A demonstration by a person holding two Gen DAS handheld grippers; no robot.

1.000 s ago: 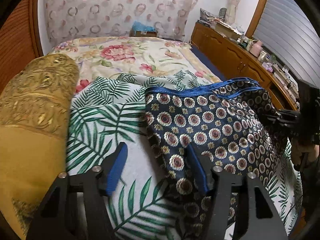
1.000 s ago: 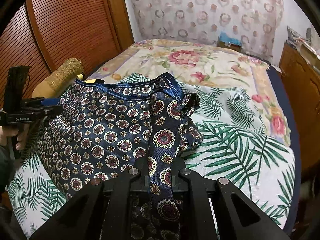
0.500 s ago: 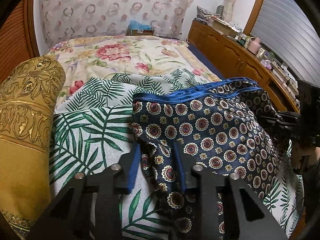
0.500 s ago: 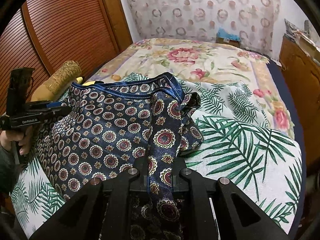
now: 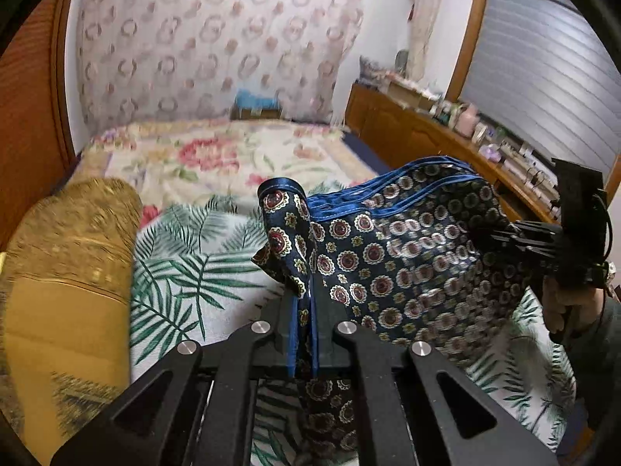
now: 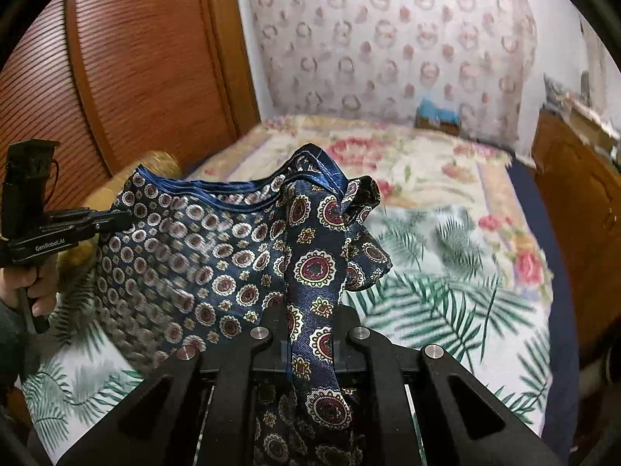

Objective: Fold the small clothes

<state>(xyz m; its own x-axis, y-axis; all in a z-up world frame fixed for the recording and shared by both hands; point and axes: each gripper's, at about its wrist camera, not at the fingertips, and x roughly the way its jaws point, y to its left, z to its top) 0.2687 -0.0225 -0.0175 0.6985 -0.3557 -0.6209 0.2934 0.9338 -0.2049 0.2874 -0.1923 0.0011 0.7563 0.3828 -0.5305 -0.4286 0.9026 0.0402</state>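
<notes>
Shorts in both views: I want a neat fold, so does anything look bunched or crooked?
Yes. The shorts hang between the left tool and right tool, and the corner by the right tool is twisted and curled, not flat.

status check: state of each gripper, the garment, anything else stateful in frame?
left gripper: shut on the shorts' edge
right gripper: shut on the shorts' other side
shorts: lifted off the bed, stretched between both grippers, blue waistband up, not yet folded
palm-leaf sheet: spread flat on the bed
gold pillow: lying at the bed's side
window blind: down
</notes>
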